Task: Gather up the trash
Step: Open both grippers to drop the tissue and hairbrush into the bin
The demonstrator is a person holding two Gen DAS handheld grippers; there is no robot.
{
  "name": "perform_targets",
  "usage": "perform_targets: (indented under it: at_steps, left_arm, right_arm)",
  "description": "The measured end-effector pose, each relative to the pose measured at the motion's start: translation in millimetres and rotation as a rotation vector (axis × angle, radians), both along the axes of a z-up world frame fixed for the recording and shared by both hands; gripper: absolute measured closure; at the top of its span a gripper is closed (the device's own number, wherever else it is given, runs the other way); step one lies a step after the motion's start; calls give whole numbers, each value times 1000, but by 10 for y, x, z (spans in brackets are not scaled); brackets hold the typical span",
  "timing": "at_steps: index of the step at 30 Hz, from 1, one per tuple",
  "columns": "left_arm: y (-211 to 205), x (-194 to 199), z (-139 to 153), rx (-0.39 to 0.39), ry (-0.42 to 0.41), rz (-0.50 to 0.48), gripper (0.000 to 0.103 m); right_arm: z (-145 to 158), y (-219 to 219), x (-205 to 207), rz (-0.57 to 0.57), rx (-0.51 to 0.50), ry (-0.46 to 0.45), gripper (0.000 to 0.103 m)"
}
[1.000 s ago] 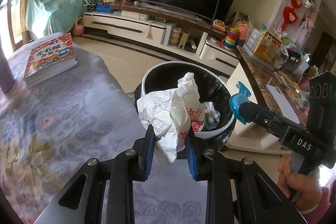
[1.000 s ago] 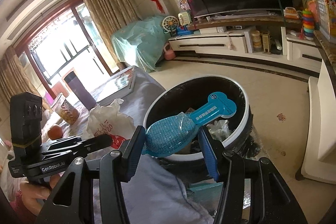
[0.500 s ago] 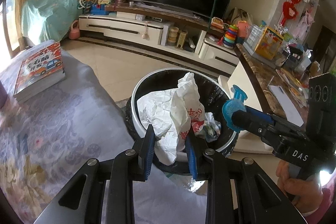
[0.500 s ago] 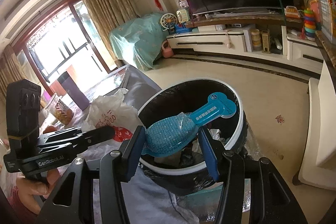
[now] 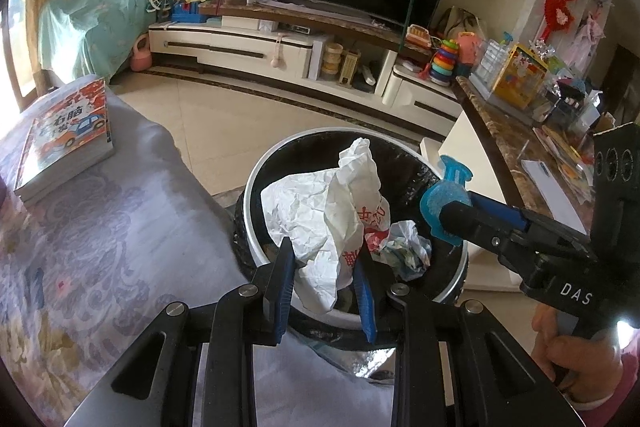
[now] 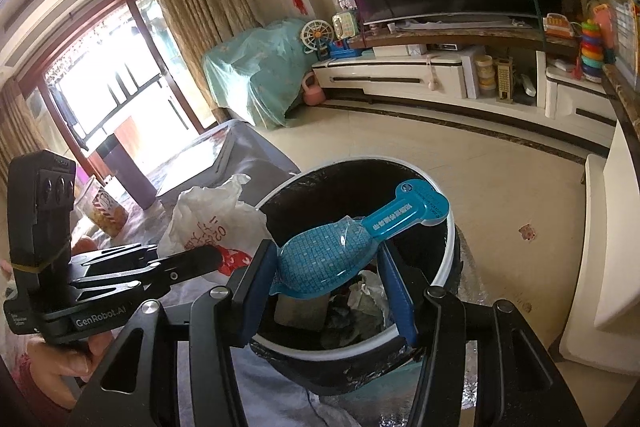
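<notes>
The left gripper (image 5: 325,283) is closed on a crumpled white plastic bag (image 5: 320,215) with red print, and its blue pads press the bag from both sides. The bag hangs over the near left part of the trash bin (image 5: 256,187), a round white bin with a black liner. The right gripper (image 6: 328,275) grips a blue blister package (image 6: 332,255); the wide end sits between the pads and the narrow tab points to the far right, above the open bin (image 6: 448,259). Some crumpled trash (image 6: 360,299) lies inside. On the left, a covered table (image 5: 100,247) stands just beside the bin, with a book (image 5: 68,135) on its far part.
</notes>
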State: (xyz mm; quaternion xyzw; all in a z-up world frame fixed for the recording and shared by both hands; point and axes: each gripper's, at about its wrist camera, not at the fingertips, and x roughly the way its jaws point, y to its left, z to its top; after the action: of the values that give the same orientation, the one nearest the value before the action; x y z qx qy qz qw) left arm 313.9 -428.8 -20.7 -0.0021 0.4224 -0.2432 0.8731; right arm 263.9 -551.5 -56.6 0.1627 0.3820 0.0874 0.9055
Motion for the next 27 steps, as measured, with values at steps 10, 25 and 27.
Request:
perform_targets:
  at_steps: [10,25,27]
  left_arm:
    - [-114,159,-16,25,5,-8,76]
    - [-177,152,-26,50,10,8,51]
    - [-160,119,-16,48,7,9,48]
  right_arm:
    - [-21,60,62,27,-44,10,51]
    - [11,-77,-85,-40,-4,-5,49]
    - [29,-104,-146,-62,10,-10,48]
